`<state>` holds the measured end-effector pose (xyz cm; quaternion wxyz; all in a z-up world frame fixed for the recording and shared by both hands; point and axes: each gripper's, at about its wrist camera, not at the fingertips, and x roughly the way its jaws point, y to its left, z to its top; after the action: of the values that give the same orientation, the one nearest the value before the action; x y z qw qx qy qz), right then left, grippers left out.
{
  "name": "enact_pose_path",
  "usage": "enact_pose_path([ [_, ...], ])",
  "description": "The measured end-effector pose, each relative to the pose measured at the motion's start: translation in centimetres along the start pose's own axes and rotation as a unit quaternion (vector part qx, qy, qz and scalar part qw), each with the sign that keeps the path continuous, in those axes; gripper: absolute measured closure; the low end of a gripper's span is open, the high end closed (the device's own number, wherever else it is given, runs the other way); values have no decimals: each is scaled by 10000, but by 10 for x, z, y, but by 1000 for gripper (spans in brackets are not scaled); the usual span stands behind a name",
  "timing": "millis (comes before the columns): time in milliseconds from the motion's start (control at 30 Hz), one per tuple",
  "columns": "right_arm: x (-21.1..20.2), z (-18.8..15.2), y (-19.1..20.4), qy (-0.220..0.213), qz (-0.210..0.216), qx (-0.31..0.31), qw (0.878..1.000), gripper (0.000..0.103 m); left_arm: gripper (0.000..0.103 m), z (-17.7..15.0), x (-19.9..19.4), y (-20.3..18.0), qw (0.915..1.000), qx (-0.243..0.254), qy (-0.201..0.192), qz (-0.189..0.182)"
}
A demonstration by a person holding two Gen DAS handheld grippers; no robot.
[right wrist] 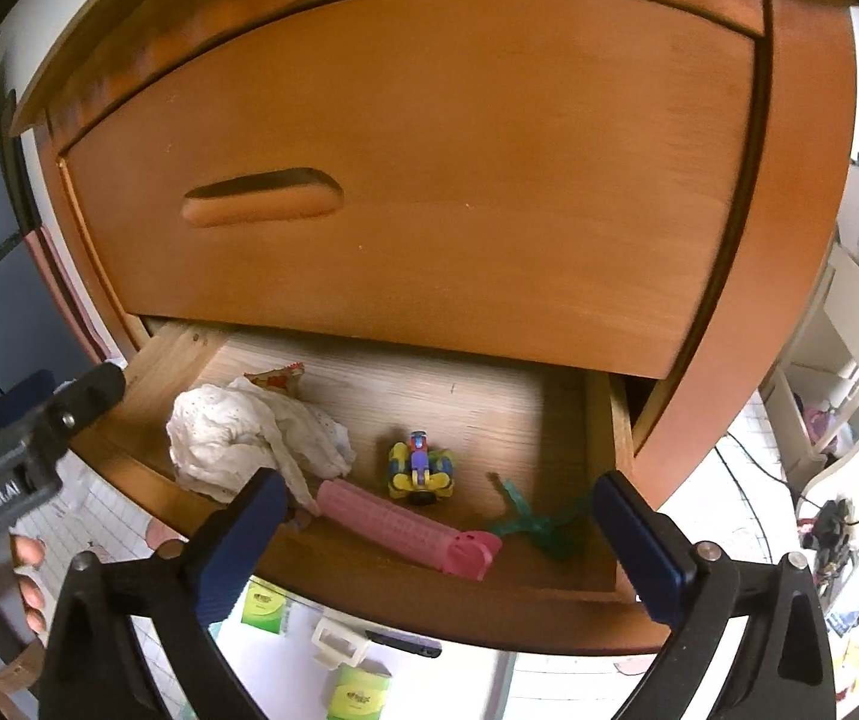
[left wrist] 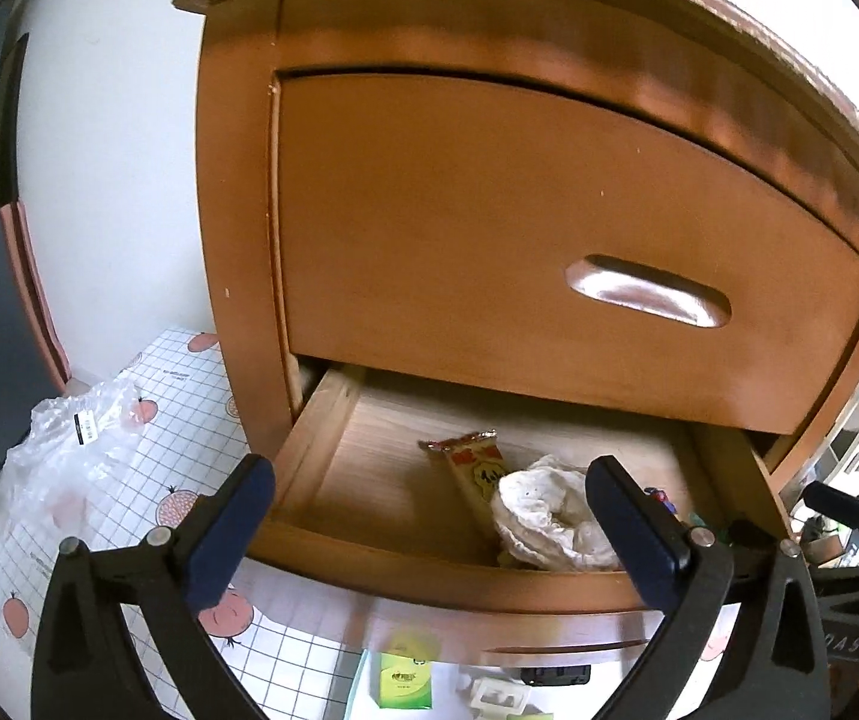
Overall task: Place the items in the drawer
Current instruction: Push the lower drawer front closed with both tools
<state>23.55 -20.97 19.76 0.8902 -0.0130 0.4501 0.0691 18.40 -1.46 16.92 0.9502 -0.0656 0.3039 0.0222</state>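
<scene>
With both the left gripper (left wrist: pixel 429 516) and the right gripper (right wrist: pixel 438 531) spread wide and empty over the open drawer (right wrist: pixel 369 564), the green packs (right wrist: pixel 359 693) on the floor should be picked up next.

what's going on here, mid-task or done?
A person is loading the open lower drawer of a wooden nightstand. Both the left gripper and right gripper hover over it, open and empty. Inside lie a white cloth, snack packet, pink clip and toy car. Small boxes remain on the floor.
</scene>
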Motion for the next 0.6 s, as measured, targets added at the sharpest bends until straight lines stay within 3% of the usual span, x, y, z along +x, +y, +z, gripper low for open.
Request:
enact_pose_path([
  [167, -10, -4, 3, -138, 15, -11, 9999, 0, 0, -3, -11, 1, 9999, -37, -114, -65],
  [333, -37, -17, 6, -526, 14, -60, 9986, 0, 0, -16, -39, 5, 9981, -120, -401, -451],
  [600, -64, -62, 4, -708, 272, 139, 9970, 0, 0, -55, -74, 12, 9955, -162, -646, -674],
])
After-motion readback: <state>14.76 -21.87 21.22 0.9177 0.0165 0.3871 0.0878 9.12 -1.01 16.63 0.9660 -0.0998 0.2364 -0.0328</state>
